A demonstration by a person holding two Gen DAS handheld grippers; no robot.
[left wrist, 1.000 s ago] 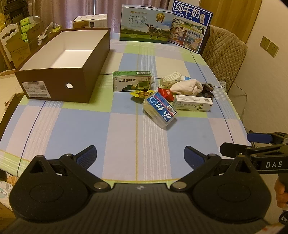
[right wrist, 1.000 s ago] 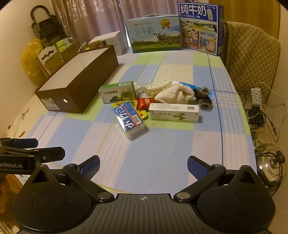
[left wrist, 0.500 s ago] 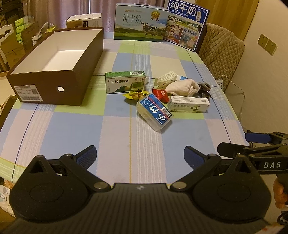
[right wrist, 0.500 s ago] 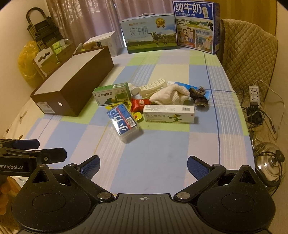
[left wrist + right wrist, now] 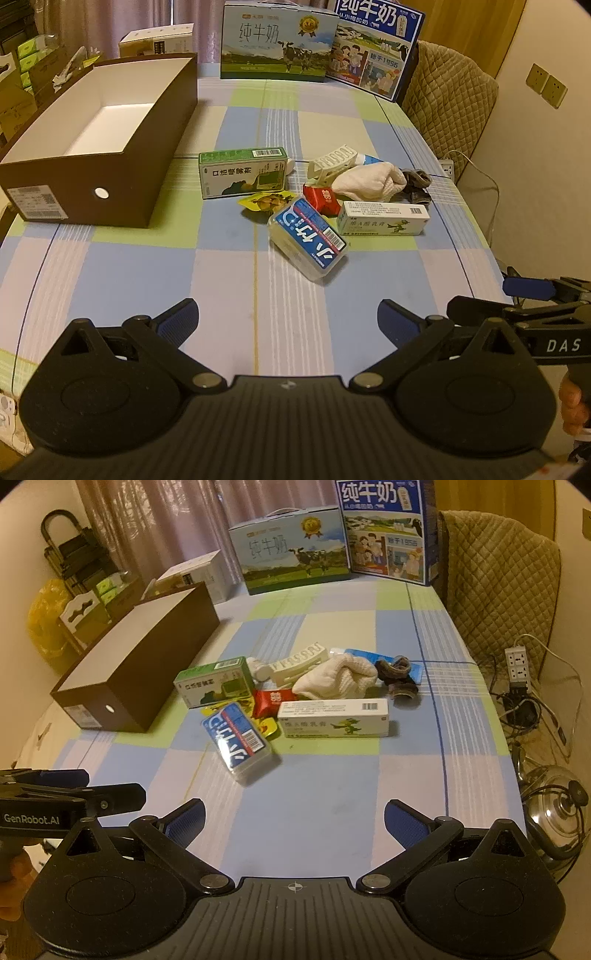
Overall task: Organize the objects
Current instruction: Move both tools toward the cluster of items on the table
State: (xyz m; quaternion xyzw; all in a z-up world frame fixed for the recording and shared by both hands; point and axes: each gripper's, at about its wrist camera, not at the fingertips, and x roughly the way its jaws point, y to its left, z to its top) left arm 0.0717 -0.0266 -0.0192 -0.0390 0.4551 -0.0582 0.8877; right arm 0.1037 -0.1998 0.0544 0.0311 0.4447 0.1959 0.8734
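Observation:
A pile of small items lies mid-table: a green box (image 5: 243,177), a clear box with a blue label (image 5: 309,239), a long white box (image 5: 384,222), a red packet (image 5: 322,197), a yellow snack packet (image 5: 265,201), a white cloth (image 5: 369,181), a white clip (image 5: 332,164) and dark socks (image 5: 417,184). An open brown box (image 5: 99,147) stands left of them, empty. My left gripper (image 5: 288,323) is open and empty, short of the pile. My right gripper (image 5: 293,818) is open and empty, also short of the blue-label box (image 5: 238,740).
Two milk cartons (image 5: 277,48) (image 5: 376,51) stand at the table's far end. A quilted chair (image 5: 447,107) is at the right. A power strip (image 5: 519,662), cables and a steel kettle (image 5: 554,808) lie on the floor right of the table.
Both grippers have moved forward toward the pile, which now looks nearer. Both stay open. No object on the table has moved.

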